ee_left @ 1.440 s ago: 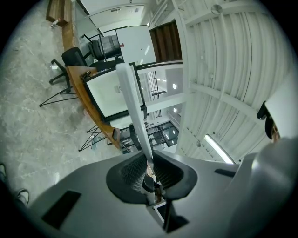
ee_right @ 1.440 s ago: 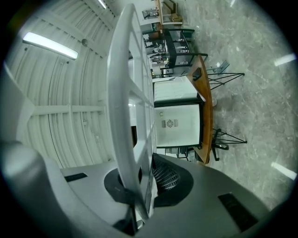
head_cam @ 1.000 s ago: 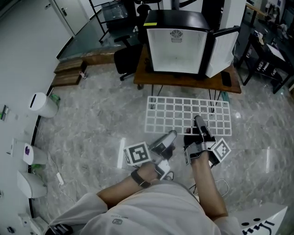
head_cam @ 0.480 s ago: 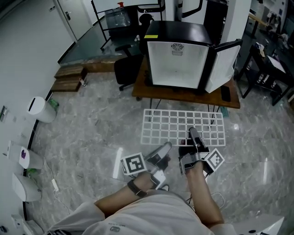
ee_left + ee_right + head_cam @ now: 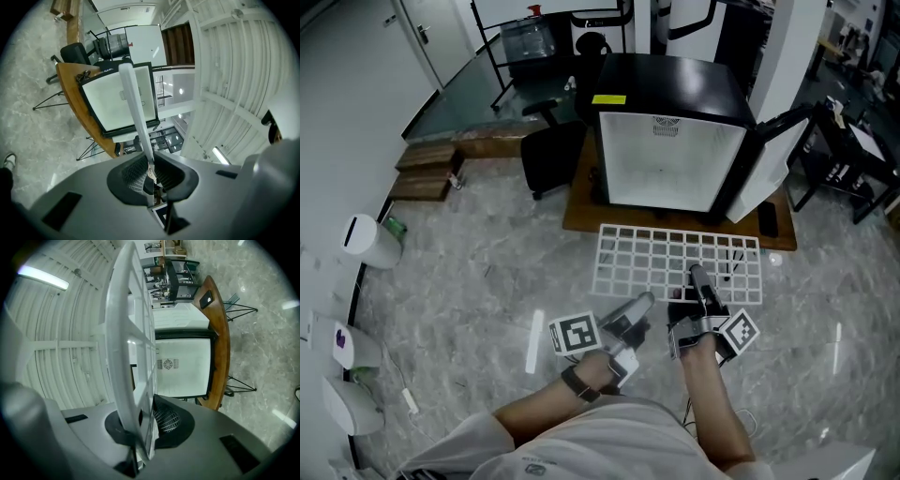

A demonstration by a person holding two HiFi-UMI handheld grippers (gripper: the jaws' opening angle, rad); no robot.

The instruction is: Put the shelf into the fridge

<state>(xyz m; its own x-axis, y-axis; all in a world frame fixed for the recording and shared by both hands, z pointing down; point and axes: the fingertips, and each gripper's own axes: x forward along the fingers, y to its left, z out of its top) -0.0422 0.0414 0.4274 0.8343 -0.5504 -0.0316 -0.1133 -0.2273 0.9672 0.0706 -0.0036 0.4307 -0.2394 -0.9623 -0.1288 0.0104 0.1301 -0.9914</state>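
The white wire shelf [image 5: 675, 261] hangs level in the air in front of the open black mini fridge [image 5: 667, 131], whose white inside [image 5: 664, 159] is bare. My left gripper [image 5: 639, 305] is shut on the shelf's near left edge, seen edge-on as a white bar [image 5: 136, 108]. At the near right edge my right gripper [image 5: 697, 281] is shut on the shelf [image 5: 125, 362]. The fridge [image 5: 180, 364] fills the middle of the right gripper view and the fridge [image 5: 119, 101] also lies ahead in the left gripper view.
The fridge stands on a low wooden table [image 5: 675, 217] with black wire legs. Its door [image 5: 773, 155] hangs open at the right. A black office chair [image 5: 548, 155] stands left of the table. A phone-like black object [image 5: 768, 219] lies on the table's right end. Marble floor lies all round.
Both grippers have carried the shelf nearer the fridge; its far edge now overlaps the table's front edge. The fridge looks larger and closer in the head view.
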